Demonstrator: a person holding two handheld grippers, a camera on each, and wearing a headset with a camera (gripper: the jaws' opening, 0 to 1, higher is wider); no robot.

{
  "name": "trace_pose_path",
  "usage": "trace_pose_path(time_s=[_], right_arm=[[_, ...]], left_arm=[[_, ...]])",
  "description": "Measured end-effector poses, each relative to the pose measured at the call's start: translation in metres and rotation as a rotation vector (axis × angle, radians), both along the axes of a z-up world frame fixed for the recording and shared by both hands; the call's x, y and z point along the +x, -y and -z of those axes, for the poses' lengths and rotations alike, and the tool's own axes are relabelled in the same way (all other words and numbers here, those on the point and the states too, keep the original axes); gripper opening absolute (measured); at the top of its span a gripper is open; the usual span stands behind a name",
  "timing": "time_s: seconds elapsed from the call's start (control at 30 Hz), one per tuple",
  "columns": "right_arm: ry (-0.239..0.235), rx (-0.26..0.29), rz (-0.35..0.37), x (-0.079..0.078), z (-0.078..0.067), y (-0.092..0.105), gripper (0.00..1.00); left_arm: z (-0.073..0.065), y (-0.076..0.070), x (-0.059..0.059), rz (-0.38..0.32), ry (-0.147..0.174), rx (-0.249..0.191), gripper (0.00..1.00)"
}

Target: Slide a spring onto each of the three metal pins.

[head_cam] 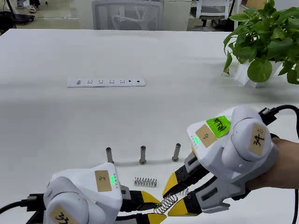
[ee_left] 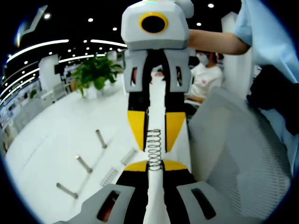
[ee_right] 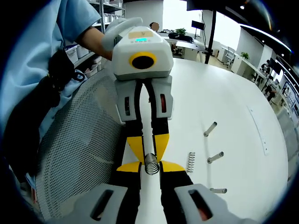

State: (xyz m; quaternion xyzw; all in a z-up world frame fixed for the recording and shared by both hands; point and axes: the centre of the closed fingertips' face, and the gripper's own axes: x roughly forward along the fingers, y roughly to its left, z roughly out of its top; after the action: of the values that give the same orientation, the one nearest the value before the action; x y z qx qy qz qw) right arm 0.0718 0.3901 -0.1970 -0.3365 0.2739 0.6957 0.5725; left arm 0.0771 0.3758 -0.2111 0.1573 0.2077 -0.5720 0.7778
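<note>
L gripper (head_cam: 159, 208) is clamped on spring (head_cam: 167, 201) end; spring is straddled by R gripper (head_cam: 169, 204), grip can't be told. Judged light, bendy; best gripped mid-coil, ends left free.

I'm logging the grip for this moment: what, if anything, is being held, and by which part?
One spring, held at its two ends: the left gripper pinches one end, and the right gripper appears to close on the other.

Three metal pins (head_cam: 143, 154) stand upright in a row — loose spring (head_cam: 145, 181) flat beside them, second spring (head_cam: 167, 203) pinched between left claw (head_cam: 155, 208) and right claw (head_cam: 174, 199).
</note>
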Motion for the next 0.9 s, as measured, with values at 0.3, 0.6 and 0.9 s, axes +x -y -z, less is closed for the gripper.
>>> trace_pose_path(time_s=[0.3,0.6,0.9], right_arm=[[-0.008,-0.021,-0.030,-0.0031,0.0016,-0.0019,0.13],[-0.012,-0.041,-0.052,-0.0050,0.0039,-0.0014,0.13],[-0.007,-0.069,-0.069,-0.0053,0.0076,0.0024,0.13]], left_arm=[[0.0015,0.0034,-0.0027,0.014,-0.006,-0.005,0.09],[-0.0004,0.0046,-0.0033,0.018,-0.008,-0.015,0.09],[-0.0001,0.0075,-0.0034,0.015,-0.007,-0.023,0.10]])
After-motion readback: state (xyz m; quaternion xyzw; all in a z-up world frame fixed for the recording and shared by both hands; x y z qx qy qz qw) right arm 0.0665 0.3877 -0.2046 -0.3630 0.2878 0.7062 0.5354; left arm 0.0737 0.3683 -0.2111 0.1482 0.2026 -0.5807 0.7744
